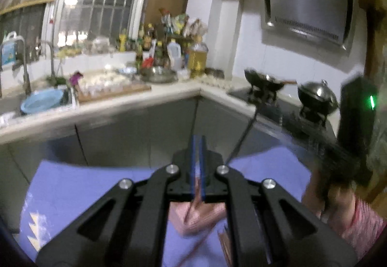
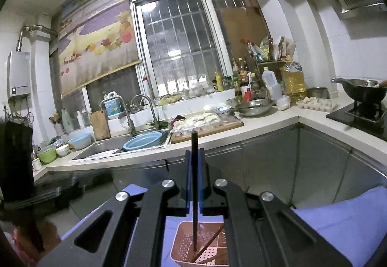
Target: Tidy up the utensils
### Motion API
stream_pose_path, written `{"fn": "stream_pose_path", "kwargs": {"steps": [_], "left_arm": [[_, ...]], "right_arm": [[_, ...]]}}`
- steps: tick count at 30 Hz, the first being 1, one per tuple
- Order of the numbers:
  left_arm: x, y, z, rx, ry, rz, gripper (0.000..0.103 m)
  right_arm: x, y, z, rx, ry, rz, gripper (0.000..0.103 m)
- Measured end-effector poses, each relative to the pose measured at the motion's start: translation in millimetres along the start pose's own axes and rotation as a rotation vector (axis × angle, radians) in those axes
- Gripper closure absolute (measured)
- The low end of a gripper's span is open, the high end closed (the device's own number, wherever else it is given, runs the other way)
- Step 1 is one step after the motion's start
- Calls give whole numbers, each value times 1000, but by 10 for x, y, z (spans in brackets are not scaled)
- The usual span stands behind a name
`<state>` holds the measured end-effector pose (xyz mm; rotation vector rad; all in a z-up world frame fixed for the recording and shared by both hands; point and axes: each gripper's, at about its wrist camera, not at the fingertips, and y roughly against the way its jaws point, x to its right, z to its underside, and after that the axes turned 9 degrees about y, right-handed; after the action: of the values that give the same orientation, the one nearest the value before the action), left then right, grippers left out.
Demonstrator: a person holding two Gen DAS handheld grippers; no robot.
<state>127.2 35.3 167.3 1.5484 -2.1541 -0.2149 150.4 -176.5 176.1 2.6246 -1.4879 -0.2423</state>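
Right tool [image 2: 193, 158] pinches a dark chopstick [image 2: 194, 184] upright, its lower tip directly over the perforated pink holder [image 2: 183, 245] beneath. Left tool [image 1: 198, 146], also closed, grips a brownish chopstick [image 1: 193, 204] slanting down toward that holder [image 1: 203, 216].

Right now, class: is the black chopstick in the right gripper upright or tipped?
Upright. The black chopstick stands vertical between the shut fingers, its lower end down in the pink basket.

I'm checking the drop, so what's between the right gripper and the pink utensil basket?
Only the black chopstick that the right gripper is shut on: it runs from the fingers down into the pink utensil basket. The right wrist view shows this.
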Motion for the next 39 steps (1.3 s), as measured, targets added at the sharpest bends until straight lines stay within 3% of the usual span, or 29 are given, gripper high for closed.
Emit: {"fn": "stream_pose_path", "kwargs": {"steps": [4,5,8,11,15,20,25,29,32,34,35,39], "left_arm": [[-261,16,681,-125,31,-45,98],[-347,-10,853,-169,61,-58,91],[-616,-138,1352,-314,158,-84,89],[-753,-173,1649,-356,177,-156,89],[-768,-174,1850,-389,127,-231,89],[-832,-179,1990,-417,147,-225,89],[-825,-196,1996,-429,146,-222,89],[-688,-231,1985,-439,132,-173,89],[-510,-299,2032,-471,129,-105,89],[-403,-351,2068,-491,130,-70,89],[-327,-379,2098,-504,128,-45,89],[-71,-463,2227,-542,105,8,89]], "right_arm": [[36,189,161,9,-21,-29,98],[37,223,187,10,-22,-32,98],[11,298,261,9,-10,-35,98],[-22,306,246,13,9,-20,98],[-40,292,192,20,9,-17,98],[-42,197,214,-10,12,-9,98],[-68,-132,403,-136,24,-1,98],[-49,-223,563,-195,-1,25,96],[-73,-79,582,-161,-6,41,84],[-100,110,564,-117,-2,47,52],[-105,186,574,-98,-3,49,45],[-120,551,634,-49,5,61,42]]}}
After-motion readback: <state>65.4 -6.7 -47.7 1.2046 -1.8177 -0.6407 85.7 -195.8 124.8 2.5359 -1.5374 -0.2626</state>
